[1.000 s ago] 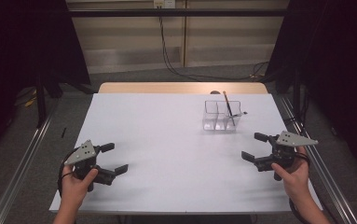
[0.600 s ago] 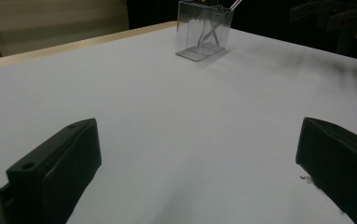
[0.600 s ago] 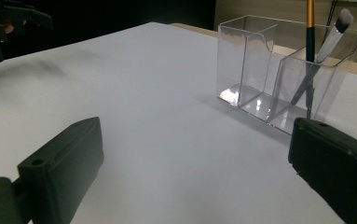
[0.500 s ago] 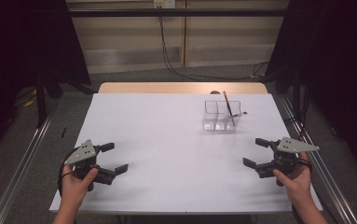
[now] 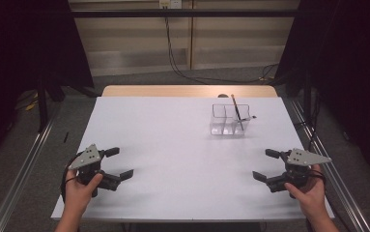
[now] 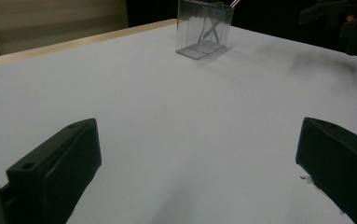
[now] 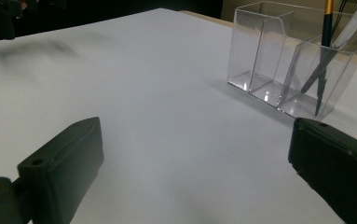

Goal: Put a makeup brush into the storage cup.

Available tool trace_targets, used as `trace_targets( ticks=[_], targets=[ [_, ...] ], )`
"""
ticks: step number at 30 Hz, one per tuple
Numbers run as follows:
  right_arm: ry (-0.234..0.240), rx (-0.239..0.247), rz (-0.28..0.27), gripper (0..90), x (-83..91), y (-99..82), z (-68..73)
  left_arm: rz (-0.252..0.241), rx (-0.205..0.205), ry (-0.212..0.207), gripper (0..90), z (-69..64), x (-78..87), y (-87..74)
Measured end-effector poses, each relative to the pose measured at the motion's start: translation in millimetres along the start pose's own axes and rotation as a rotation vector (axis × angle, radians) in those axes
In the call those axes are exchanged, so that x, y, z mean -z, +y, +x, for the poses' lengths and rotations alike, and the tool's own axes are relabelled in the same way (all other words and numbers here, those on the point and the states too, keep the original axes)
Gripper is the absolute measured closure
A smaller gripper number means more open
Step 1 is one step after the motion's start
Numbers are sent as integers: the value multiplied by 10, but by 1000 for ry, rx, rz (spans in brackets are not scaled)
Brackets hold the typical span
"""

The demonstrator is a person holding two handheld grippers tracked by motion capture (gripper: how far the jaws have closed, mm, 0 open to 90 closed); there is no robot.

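High view overlooks the table [image 5: 173, 125]; claw views skim it low, facing inward.

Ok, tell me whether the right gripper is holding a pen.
No, the right gripper is open and holds nothing; the pens stand in the clear holder.

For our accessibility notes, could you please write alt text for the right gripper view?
Open black jaws of the right hand-held gripper frame a white table; beyond stands a clear three-compartment organizer holding two pens.
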State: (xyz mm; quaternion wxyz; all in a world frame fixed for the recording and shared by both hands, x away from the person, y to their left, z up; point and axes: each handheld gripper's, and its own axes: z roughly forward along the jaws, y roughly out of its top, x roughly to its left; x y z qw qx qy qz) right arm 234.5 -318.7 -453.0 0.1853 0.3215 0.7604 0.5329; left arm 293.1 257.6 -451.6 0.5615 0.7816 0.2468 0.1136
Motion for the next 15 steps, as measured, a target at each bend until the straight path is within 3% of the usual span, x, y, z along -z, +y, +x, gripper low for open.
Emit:
trace_targets(
  ticks=[15],
  targets=[
    [-7, -2, -11, 23, 23, -14, -19, -4, 4, 1, 0, 2, -13, 7]
  ],
)
